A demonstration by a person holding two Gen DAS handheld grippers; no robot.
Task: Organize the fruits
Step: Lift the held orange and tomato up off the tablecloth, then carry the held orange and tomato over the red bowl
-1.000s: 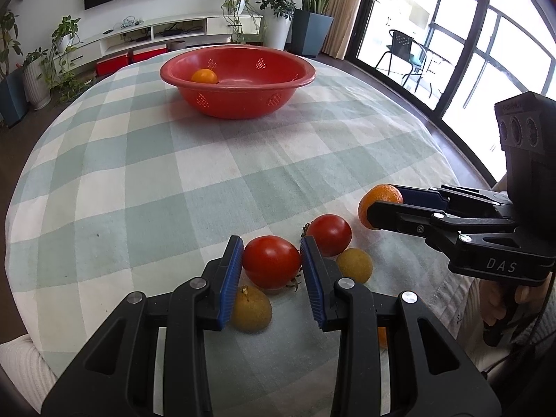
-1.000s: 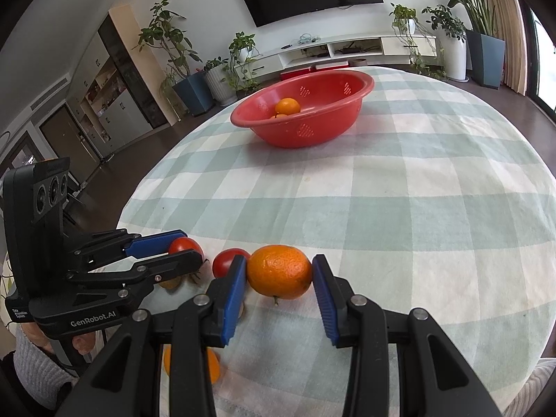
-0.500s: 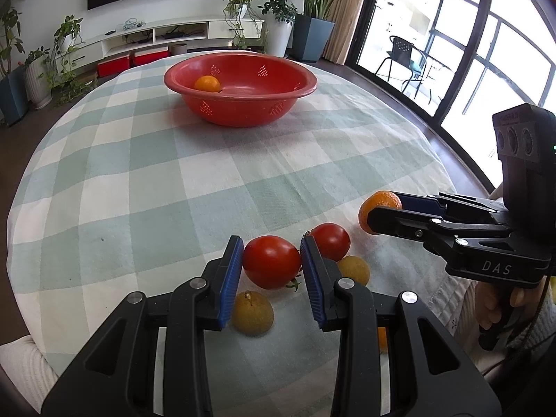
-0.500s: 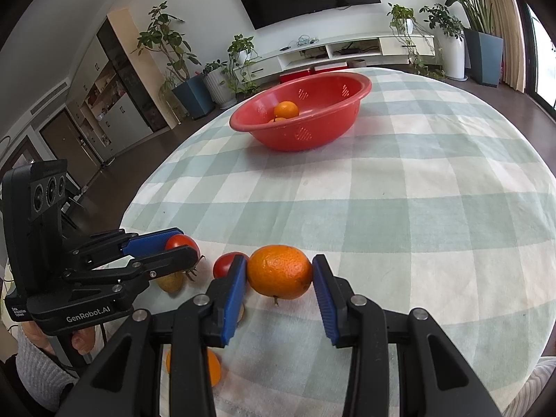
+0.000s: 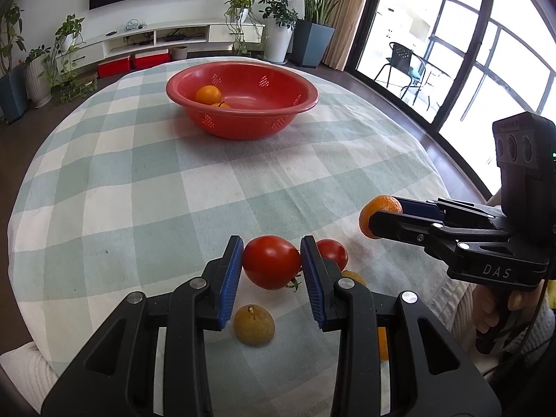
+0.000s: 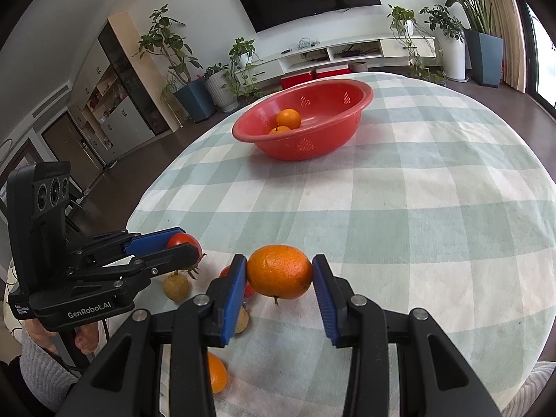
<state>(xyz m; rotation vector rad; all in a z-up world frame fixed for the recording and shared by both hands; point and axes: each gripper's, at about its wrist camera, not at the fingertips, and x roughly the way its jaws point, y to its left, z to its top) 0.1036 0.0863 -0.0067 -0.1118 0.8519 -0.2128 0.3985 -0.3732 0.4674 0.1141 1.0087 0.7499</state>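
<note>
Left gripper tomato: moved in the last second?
Yes. The tomato in the left gripper has lifted off the tablecloth; the pear below now sits clear of it.

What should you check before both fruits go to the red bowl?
1. Left gripper holds the tomato on both sides: ok.
2. Right gripper holds the orange on both sides: ok.
3. Both fruits lifted off the tablecloth: ok, judging by the shadows below them.
4. Room in the red bowl: ok, only two oranges inside.
5. Cloth between the grippers and the bowl bare: ok.
6. Grip tight enough for the trip: cannot tell.
</note>
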